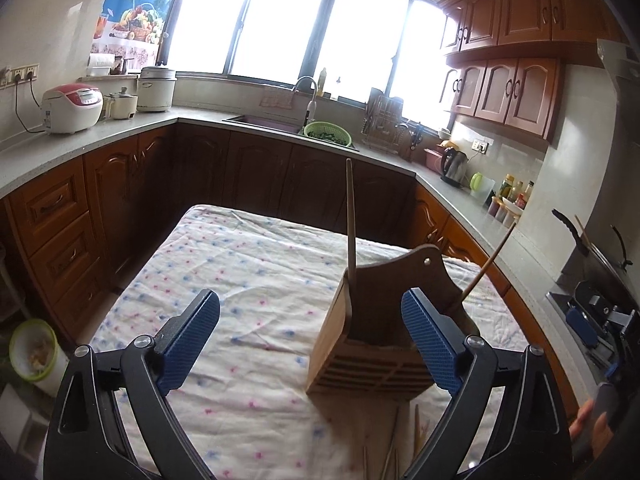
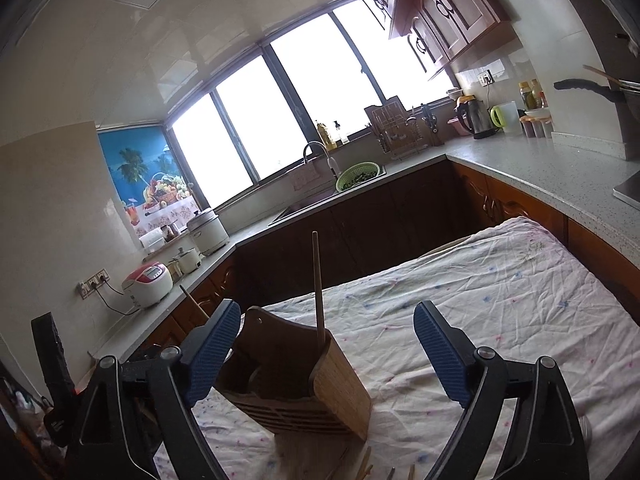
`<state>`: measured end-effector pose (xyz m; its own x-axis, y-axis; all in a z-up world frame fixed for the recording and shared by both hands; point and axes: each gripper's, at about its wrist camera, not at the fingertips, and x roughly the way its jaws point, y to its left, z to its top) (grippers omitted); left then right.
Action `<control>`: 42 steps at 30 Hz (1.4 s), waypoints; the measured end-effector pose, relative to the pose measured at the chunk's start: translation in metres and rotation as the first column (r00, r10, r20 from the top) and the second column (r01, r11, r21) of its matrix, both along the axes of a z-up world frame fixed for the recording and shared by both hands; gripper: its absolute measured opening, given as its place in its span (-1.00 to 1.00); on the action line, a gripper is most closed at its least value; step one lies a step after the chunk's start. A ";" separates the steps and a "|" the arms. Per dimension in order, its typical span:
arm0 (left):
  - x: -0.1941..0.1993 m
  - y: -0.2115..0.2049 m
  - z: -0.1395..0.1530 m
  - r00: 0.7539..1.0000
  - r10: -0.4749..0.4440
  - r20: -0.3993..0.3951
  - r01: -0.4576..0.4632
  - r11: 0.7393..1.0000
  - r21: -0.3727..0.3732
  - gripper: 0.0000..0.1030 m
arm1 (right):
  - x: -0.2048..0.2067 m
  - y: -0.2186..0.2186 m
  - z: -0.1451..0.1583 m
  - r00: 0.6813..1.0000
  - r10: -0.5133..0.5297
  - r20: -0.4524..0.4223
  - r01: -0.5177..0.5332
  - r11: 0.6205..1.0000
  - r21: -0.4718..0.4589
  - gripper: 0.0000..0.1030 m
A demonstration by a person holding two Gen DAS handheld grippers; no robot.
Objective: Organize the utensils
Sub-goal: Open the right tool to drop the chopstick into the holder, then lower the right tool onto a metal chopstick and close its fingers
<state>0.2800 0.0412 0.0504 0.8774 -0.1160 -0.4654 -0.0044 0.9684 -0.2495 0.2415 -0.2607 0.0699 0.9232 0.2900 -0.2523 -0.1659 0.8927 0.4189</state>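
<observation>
Both claws stood wide and empty, left claw [image 1: 310, 334] and right claw [image 2: 326, 344], over the cloth-covered desk [image 1: 248, 264]. The wooden holder [image 1: 384, 340] sat near the desk's front edge with two chopsticks [image 1: 351, 224] in it, and loose chopsticks [image 1: 394, 444] lay just in front of it. The next pick looked to need a low approach, pinching one stick near its middle.

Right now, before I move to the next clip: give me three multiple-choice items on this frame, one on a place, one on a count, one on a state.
1. The wooden utensil holder stands on:
A. the counter
B. the flowered cloth
C. the sink

2. Chopsticks standing in the holder:
A. none
B. two
C. five

3. The left gripper is:
A. open, empty
B. shut on a chopstick
C. shut on the holder

Answers: 1 B, cloth lies under its base; 2 B, one upright, one leaning; 3 A, pads wide apart, nothing pressed.
</observation>
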 end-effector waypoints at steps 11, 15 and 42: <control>-0.058 0.001 -0.036 0.994 -0.031 -0.101 0.032 0.999 0.008 0.84 | -0.068 -0.016 -0.031 0.995 -0.050 -0.083 0.045 0.997 -0.062 0.77; -0.076 0.000 -0.045 0.992 -0.044 -0.118 0.046 0.999 0.008 0.84 | -0.087 -0.019 -0.041 0.992 -0.068 -0.103 0.059 0.994 -0.090 0.77; -0.083 -0.056 -0.064 0.960 -0.199 -0.196 0.220 0.971 0.090 0.84 | -0.120 -0.016 -0.084 0.970 -0.065 -0.234 0.026 0.986 -0.167 0.76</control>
<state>0.1968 -0.0150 -0.0133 0.7367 -0.2268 -0.6370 0.1654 0.9739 -0.1555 0.1217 -0.2768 -0.0138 0.8424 0.1861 -0.5057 -0.0365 0.9560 0.2910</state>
